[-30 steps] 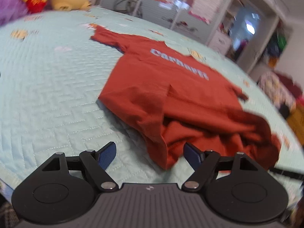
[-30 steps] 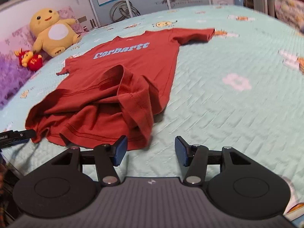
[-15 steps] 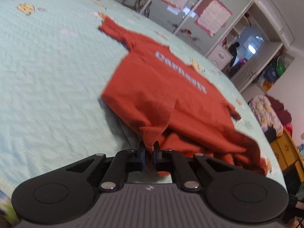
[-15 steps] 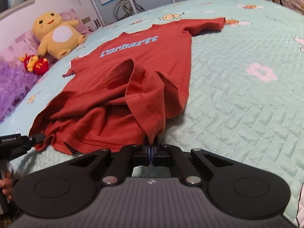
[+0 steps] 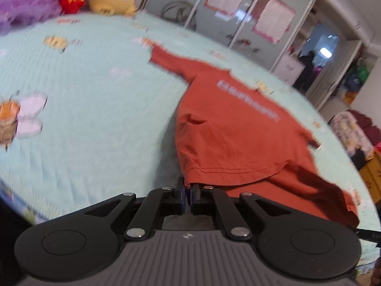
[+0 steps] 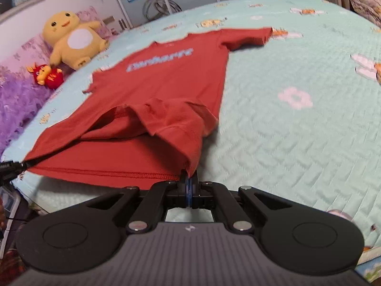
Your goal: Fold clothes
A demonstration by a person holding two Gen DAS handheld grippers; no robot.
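A rust-red T-shirt (image 5: pixel 228 124) with pale blue chest lettering lies on a mint quilted bedspread (image 5: pixel 90 109). Its lower part is rumpled and partly lifted off the bed. My left gripper (image 5: pixel 188 190) is shut on one corner of the shirt's hem. In the right wrist view the same T-shirt (image 6: pixel 166 81) spreads away from me, and my right gripper (image 6: pixel 189 182) is shut on the opposite hem corner. The hem is stretched between the two grippers, and the tip of the left gripper shows at the left edge of the right wrist view.
A yellow plush toy (image 6: pixel 71 40), a small red plush (image 6: pixel 46 76) and a purple fluffy throw (image 6: pixel 16 104) sit at the head of the bed. Cabinet doors with posters (image 5: pixel 238 12) and a doorway stand beyond. The bed's near edge (image 6: pixel 59 193) lies just below the grippers.
Both grippers went from open beside the rumpled hem to shut on its corners. They have since pulled back and apart, so the hem is drawn out and lifted.
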